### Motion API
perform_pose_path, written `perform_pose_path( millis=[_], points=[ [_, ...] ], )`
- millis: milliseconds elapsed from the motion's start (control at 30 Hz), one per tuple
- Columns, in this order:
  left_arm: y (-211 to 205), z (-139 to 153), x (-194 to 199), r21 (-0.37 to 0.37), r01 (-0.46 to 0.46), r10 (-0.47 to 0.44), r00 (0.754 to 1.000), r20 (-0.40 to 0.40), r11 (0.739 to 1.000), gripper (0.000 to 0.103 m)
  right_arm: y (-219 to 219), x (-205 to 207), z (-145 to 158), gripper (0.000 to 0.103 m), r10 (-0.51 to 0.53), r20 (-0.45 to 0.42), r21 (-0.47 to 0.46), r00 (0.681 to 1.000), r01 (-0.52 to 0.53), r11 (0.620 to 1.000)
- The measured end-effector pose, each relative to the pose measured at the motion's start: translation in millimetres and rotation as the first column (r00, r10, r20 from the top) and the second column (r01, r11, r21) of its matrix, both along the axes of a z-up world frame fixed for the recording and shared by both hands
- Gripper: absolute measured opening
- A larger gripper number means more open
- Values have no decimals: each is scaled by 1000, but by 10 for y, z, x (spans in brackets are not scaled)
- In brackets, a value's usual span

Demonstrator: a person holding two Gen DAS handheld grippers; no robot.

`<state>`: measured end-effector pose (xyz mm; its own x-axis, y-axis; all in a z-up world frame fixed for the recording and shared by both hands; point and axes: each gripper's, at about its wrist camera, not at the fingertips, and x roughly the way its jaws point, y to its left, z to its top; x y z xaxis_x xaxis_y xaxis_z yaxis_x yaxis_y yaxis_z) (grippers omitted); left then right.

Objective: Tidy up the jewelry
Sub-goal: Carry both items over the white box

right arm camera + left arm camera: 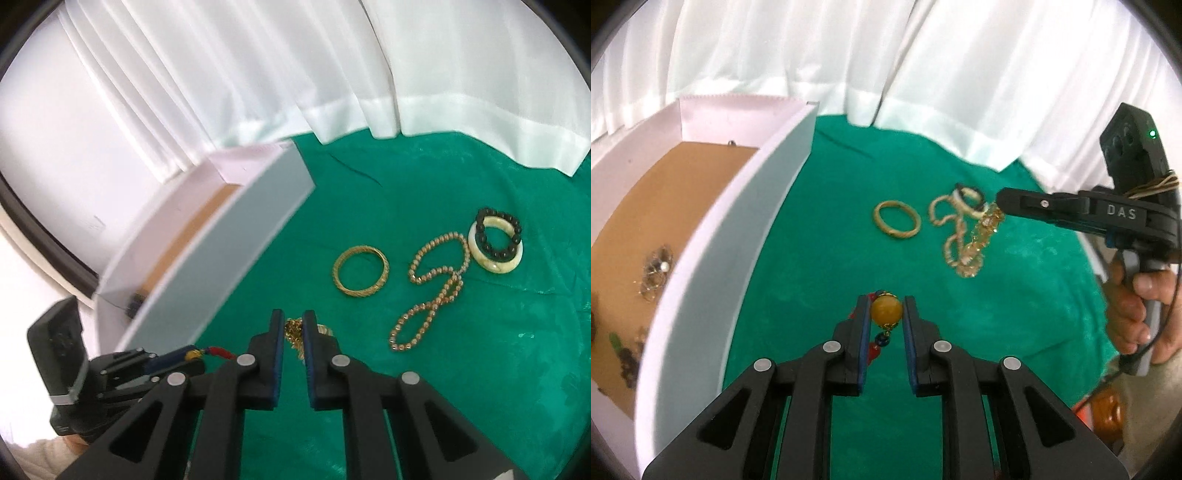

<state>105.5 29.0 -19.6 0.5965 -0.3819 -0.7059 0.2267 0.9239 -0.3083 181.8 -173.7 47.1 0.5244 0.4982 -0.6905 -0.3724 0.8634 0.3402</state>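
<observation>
My left gripper (pixel 886 312) is shut on a large amber bead (pixel 885 311) of a strand with small red and blue beads, held above the green cloth (pixel 820 280). In the right wrist view the left gripper (pixel 195 356) shows at lower left with that strand's red end (pixel 219 351) sticking out. My right gripper (pixel 294 325) is shut on a fine gold chain (pixel 293 332). From the left wrist view the right gripper (pixel 997 206) has the gold chain (pixel 982 230) dangling to the cloth. A white box (pixel 738 221) with a brown floor stands to the left.
On the cloth lie a gold bangle (pixel 361 271), a gold bead necklace (pixel 432 291) and a cream bangle (pixel 496 264) with a black bead bracelet (pixel 498 230) on it. Several pieces (pixel 655 271) lie inside the box. White curtains (pixel 332 74) hang behind. A person's hand (pixel 1134 306) holds the right gripper.
</observation>
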Motion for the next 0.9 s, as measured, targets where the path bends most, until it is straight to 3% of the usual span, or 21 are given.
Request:
perform_pose_path(
  millis=[300,533,700,900],
  points=[
    [337,795,-500,-105,-1,12,995,99,994,15,358,-137,605,10,102,115,27,988,-105,994],
    [1111,1338,-733,-82,-139,152,970,188,987,15,1080,-157,881,10,241,157,79,958,-256,964],
    [1697,1228,-528,-37,-271,274,949,155,962,15,1703,-145,847,10,344,139,83,929,-357,930],
    [2194,744,-11,16,-365,364,930,52,931,15,2306,-116,638,10,420,97,39,902,-425,904]
  ],
)
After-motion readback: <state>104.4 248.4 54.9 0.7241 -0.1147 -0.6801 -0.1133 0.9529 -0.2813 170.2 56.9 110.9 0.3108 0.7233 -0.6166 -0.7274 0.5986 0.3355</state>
